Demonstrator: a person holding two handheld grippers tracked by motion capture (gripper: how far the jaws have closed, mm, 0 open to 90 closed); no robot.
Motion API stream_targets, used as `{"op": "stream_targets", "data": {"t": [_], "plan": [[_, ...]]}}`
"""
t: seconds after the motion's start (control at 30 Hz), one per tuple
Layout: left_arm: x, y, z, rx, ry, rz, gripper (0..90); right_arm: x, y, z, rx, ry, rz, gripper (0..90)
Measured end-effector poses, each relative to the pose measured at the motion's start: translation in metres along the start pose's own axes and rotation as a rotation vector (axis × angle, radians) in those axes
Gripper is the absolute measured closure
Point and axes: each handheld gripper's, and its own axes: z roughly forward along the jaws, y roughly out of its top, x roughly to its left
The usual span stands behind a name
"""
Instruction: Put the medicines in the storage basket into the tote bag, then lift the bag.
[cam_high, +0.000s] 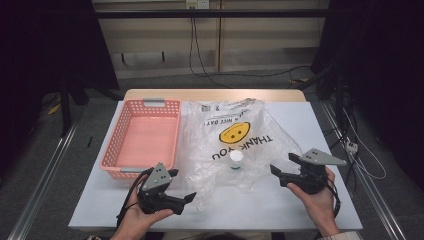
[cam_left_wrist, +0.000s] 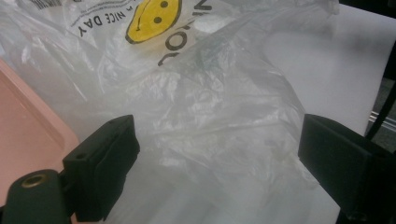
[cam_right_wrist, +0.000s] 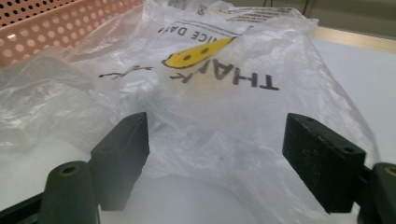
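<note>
A: From the high view, where is the plastic bag (cam_high: 235, 145) placed, and what is held by the tongs?

B: The bag is spread across the middle of the bench (cam_high: 310, 125), its mouth toward the near edge. The left tongs (cam_high: 186, 186) are seen near the near-left corner of the bag, the right tongs (cam_high: 284, 164) by its near-right side. Both pairs are spread apart and nothing is clamped.

A: What is contained?

B: A small bottle with a white cap (cam_high: 236, 157) is seen through the film, inside the bag near its mouth. The pink basket (cam_high: 116, 140), along the bench's left side, is seen with nothing in it.

A: And in the left gripper view?

B: Crumpled bag film (cam_left_wrist: 219, 116) is framed between the open jaws but is not pinched. The basket's rim (cam_left_wrist: 28, 121) is shown at the left.

A: What could go wrong there?

B: If only one thin layer is caught, the mouth may not be opened, and the film could slip or tear.

A: The right gripper view?

B: The printed bag (cam_right_wrist: 224, 93) is again shown lying between parted jaws, untouched. If the bag is lifted unevenly, the bottle could be rolled out toward the near edge of the bench, or the whole bag could be dragged against the basket (cam_right_wrist: 56, 23).
</note>
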Motion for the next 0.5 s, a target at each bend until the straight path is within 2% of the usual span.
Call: {"op": "stream_targets", "data": {"t": [0.07, 0.2, 0.3, 0.37, 0.5], "plan": [[0.001, -0.004, -0.001, 0.012, -0.011, -0.010, 11.3, -0.006, -0.004, -0.006, 0.000, -0.033, 0.010, 23.5], [-0.001, -0.010, -0.002, 0.028, -0.027, -0.028, 9.1, -0.013, -0.007, -0.010, 0.008, -0.052, 0.021, 22.4], [-0.007, -0.014, -0.003, 0.047, -0.042, -0.001, 7.5, -0.019, -0.014, -0.017, 0.014, -0.072, 0.031, 21.0], [-0.010, -0.018, -0.001, 0.050, -0.064, 0.000, 7.6, -0.020, -0.016, -0.018, 0.016, -0.077, 0.038, 20.3], [-0.012, -0.022, 0.002, 0.078, -0.070, 0.016, 7.9, -0.025, -0.025, -0.025, 0.022, -0.086, 0.061, 19.6]]}}
